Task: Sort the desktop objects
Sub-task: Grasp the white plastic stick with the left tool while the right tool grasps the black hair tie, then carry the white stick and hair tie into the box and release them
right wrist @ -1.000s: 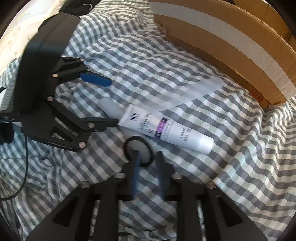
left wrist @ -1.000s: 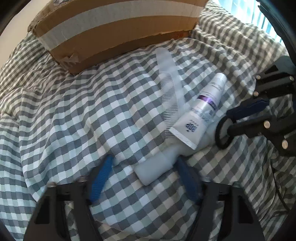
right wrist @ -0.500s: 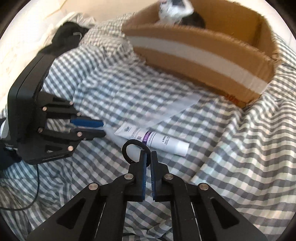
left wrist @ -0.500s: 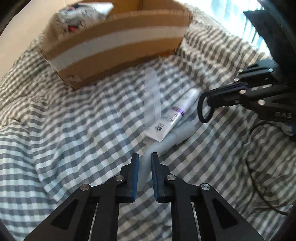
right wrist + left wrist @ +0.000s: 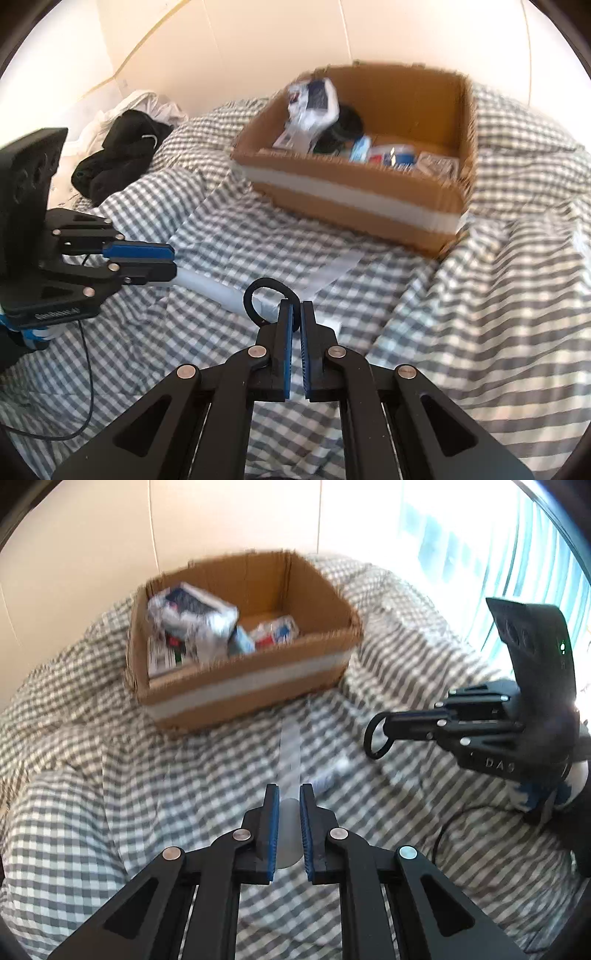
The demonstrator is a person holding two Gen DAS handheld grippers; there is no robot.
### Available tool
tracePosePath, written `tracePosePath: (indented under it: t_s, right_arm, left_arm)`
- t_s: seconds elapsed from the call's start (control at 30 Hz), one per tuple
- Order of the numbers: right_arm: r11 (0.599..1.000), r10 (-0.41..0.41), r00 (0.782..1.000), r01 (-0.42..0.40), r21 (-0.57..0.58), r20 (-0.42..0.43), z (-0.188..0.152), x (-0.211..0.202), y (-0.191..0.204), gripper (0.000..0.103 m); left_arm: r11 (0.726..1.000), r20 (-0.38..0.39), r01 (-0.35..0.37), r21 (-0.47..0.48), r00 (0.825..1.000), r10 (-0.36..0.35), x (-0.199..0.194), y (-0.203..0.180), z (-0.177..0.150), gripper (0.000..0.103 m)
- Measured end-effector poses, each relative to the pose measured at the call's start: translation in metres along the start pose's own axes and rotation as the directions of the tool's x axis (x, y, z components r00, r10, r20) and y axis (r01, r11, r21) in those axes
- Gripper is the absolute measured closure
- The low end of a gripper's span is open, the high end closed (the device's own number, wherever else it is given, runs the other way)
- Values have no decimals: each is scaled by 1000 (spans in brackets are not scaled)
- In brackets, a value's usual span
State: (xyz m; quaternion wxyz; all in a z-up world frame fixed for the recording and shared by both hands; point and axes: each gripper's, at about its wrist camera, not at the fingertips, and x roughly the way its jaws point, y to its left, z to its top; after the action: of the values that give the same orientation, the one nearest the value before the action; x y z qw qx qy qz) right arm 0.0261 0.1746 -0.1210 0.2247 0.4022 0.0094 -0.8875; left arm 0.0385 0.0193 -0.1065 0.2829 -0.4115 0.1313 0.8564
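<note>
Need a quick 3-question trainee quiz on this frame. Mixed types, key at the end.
1. What is the left gripper shut on? A) a white bottle B) a spoon C) nothing
2. True or false: the right gripper is shut on a black ring.
3. What does the cardboard box stand on?
Key: 1 A; 2 true; 3 the checked cloth.
</note>
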Motion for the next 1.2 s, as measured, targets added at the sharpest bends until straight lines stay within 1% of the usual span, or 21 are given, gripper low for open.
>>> tracePosePath:
  t_s: [0.13, 0.17, 0.2, 0.3, 0.33, 0.43, 0.5, 0.53, 0.57, 0.6, 0.63, 0.67, 0.7, 0.8, 0.87, 0.9, 0.93, 0.97, 1.07, 1.17, 1.2]
  right_arm:
    - [999, -43, 997, 43, 6, 71, 13, -20, -5, 99]
    - [999, -51, 995, 51, 10, 89, 16, -26, -8, 99]
    - [998, -60, 993, 58, 18, 105, 20, -30, -9, 99]
    - [995, -92, 985, 86, 42, 148, 34, -40, -14, 99]
    - [995, -95, 982, 88, 47, 161, 39, -42, -15, 99]
    - [994, -110, 975, 103, 46, 192, 51, -47, -16, 99]
    - [993, -117, 973, 111, 41, 201, 57, -47, -14, 99]
    - [992, -124, 971, 119, 37, 204, 58, -46, -13, 99]
    - [991, -130, 970, 126, 33, 206, 59, -46, -12, 99]
    - [991, -132, 970, 128, 30, 206, 58, -45, -12, 99]
    - [991, -131, 970, 128, 28, 203, 57, -43, -13, 99]
    - [992, -130, 972, 127, 26, 198, 56, -41, -13, 99]
    - [991, -130, 973, 128, 25, 191, 54, -37, -13, 99]
    - [992, -128, 977, 126, 21, 170, 50, -26, -14, 99]
    - [992, -127, 979, 125, 20, 161, 49, -23, -14, 99]
    - [992, -126, 979, 125, 21, 160, 49, -22, -15, 99]
    - [992, -127, 979, 126, 22, 160, 49, -23, -15, 99]
    - [991, -130, 978, 128, 23, 162, 49, -24, -15, 99]
    - [990, -141, 975, 138, 26, 174, 53, -27, -17, 99]
    - [988, -152, 970, 149, 28, 192, 58, -30, -18, 99]
    - [988, -155, 968, 153, 28, 199, 60, -32, -18, 99]
  left_arm:
    - [1000, 79, 9, -18, 997, -8, -8, -4, 17, 93]
    - [1000, 99, 16, -21, 995, -14, -10, -4, 23, 100]
    - [999, 116, 24, -25, 993, -21, -12, -4, 29, 103]
    - [997, 170, 55, -48, 984, -46, -20, -1, 47, 103]
    - [998, 185, 49, -49, 982, -39, -21, -2, 51, 103]
    - [997, 203, 58, -43, 978, -48, -17, -1, 65, 103]
    - [996, 166, 72, -57, 984, -62, -6, 1, 63, 103]
    - [992, 104, 84, -95, 992, -74, 12, 6, 53, 101]
    - [989, 54, 86, -118, 995, -80, 25, 8, 43, 94]
    - [987, -7, 83, -136, 996, -85, 42, 10, 31, 84]
    - [987, -98, 59, -148, 992, -74, 66, 10, 11, 79]
    - [988, -143, 32, -150, 988, -53, 80, 8, 0, 74]
    - [987, -193, 3, -161, 981, -34, 98, 8, -18, 74]
    - [983, -250, 15, -184, 966, -62, 126, 4, -41, 74]
    - [986, -278, -3, -169, 960, -45, 141, 0, -51, 74]
    - [986, -270, -5, -164, 962, -40, 142, -1, -52, 76]
    - [988, -252, 1, -153, 967, -40, 139, -2, -51, 83]
    - [989, -242, 4, -145, 969, -40, 136, -2, -50, 94]
    - [986, -176, -7, -165, 984, -22, 112, 4, -37, 94]
    - [983, -89, -7, -185, 996, -10, 80, 12, -16, 94]
    - [983, -40, -2, -184, 999, -5, 63, 14, -4, 94]
